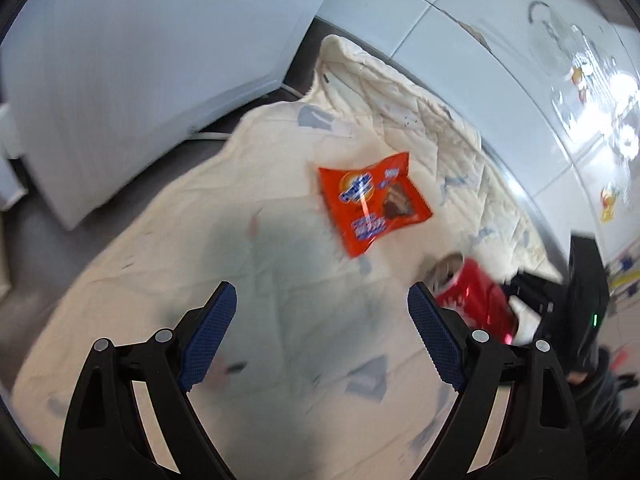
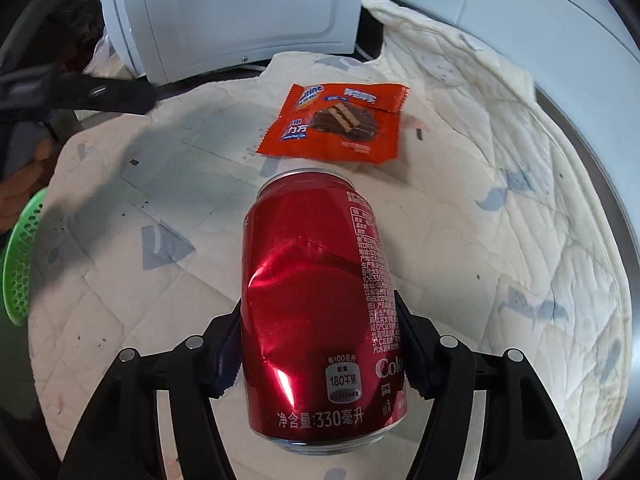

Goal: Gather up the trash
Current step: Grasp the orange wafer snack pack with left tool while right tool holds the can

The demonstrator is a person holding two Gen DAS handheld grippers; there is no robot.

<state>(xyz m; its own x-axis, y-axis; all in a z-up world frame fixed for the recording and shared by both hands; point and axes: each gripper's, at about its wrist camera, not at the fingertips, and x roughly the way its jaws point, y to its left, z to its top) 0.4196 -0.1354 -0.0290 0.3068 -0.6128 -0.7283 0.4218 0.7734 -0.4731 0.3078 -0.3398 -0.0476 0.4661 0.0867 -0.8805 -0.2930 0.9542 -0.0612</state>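
Right wrist view, nearest first: the right gripper point(image 2: 318, 344) has its two black fingers closed against the sides of a dented red soda can point(image 2: 320, 312). The can lies lengthwise between the pads, base toward the camera, top rim pointing away. It lies over a cream quilted cloth point(image 2: 500, 240); whether it rests on the cloth or is lifted clear cannot be told.

Beyond the can's far rim, near but apart from it, an orange snack wrapper point(image 2: 340, 122) lies flat on the cloth. At the left edge sits part of a green perforated basket point(image 2: 22, 260). Farther back stands a white appliance point(image 2: 240, 12).

Left wrist view (blurred): the left gripper point(image 1: 322, 316) has its jaws spread wide, blue pads point(image 1: 212, 336) well apart, nothing between them, only cloth point(image 1: 200, 220) below. Just past the right-hand finger the red can point(image 1: 476, 296) shows again, with the black body of the other gripper against it. Farther on, toward the middle of the cloth, lies the orange wrapper point(image 1: 372, 204). A white appliance point(image 1: 140, 60) stands at far left and white tiled surfaces point(image 1: 460, 20) at far right.
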